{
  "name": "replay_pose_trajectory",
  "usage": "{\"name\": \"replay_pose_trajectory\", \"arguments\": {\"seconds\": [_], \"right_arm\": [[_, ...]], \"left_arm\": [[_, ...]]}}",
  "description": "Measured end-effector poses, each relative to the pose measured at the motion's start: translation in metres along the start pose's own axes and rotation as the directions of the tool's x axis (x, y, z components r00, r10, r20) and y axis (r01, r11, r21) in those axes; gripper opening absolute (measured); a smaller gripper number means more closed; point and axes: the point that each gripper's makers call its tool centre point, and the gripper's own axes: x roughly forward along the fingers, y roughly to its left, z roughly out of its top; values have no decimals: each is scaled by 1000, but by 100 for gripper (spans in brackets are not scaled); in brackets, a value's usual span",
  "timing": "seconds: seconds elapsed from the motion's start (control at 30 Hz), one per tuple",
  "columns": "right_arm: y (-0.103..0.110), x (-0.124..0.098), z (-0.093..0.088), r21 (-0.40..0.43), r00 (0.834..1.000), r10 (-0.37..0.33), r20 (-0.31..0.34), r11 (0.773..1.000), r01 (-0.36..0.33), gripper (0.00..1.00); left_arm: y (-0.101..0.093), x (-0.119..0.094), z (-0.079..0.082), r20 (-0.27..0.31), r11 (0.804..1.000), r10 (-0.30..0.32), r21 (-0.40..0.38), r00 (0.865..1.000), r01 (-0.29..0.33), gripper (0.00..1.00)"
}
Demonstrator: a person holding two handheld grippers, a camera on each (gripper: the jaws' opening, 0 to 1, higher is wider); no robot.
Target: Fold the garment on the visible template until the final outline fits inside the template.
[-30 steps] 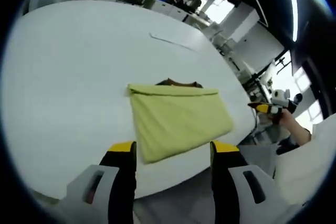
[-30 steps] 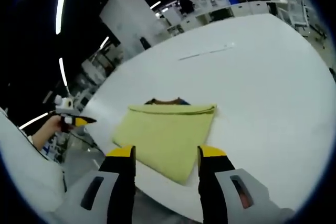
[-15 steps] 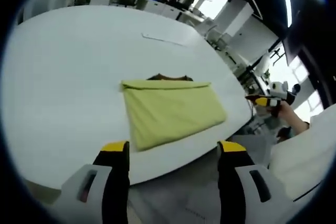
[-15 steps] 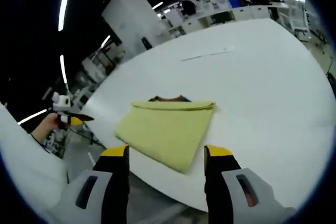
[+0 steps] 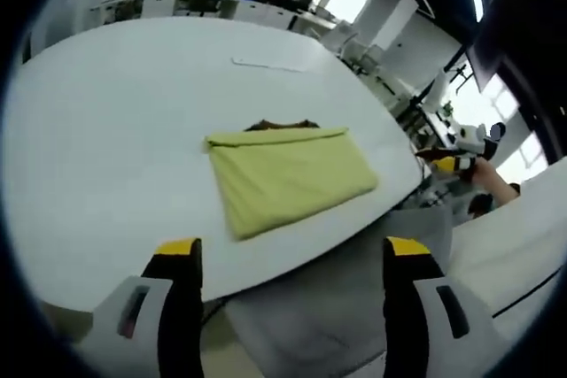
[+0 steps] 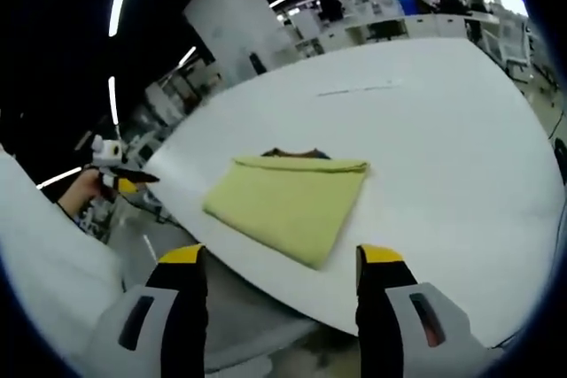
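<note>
The yellow garment (image 5: 288, 177) lies folded into a neat rectangle on the white table (image 5: 106, 130), a brown strip of template (image 5: 282, 125) peeking out at 12 o'clock, so folding looks finished, while the left gripper (image 5: 292, 258) and right gripper (image 6: 281, 265) hang wide open, holding nothing.

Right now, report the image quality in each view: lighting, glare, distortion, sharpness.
Left gripper view: even overhead light, the yellow garment sharp and almost shadowless on the white table; windows at right blown out; fisheye bends the table edge.
Right gripper view: ceiling strips glare at top, dark left side; garment clear, edges soft.
</note>
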Motion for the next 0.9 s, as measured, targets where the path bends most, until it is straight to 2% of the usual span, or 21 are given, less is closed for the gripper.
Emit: {"name": "replay_pose_trajectory", "arguments": {"seconds": [0.23, 0.37, 0.57, 0.67, 0.8, 0.9], "right_arm": [[9, -8, -5, -23, 1000, 17, -21, 1000, -18, 76], [19, -10, -5, -30, 999, 28, -24, 999, -29, 80], [33, -13, -9, -62, 997, 56, -48, 996, -59, 92], [43, -15, -8, -57, 994, 107, -33, 992, -109, 100], [56, -18, -1, -55, 987, 162, 6, 985, -161, 99], [56, -17, -2, -70, 988, 152, -13, 986, -153, 99]], "left_arm": [[-8, -7, -8, -17, 1000, -12, 20, 1000, 13, 87], [-10, -9, -12, -23, 1000, -16, 17, 1000, 17, 92], [-11, -15, -16, -41, 999, -13, 37, 999, 15, 99], [-11, -17, -16, -46, 999, -16, 51, 999, 18, 99], [-11, -17, -15, -55, 997, -19, 69, 998, 23, 99], [-14, -16, -14, -56, 997, -30, 73, 998, 34, 99]]}}
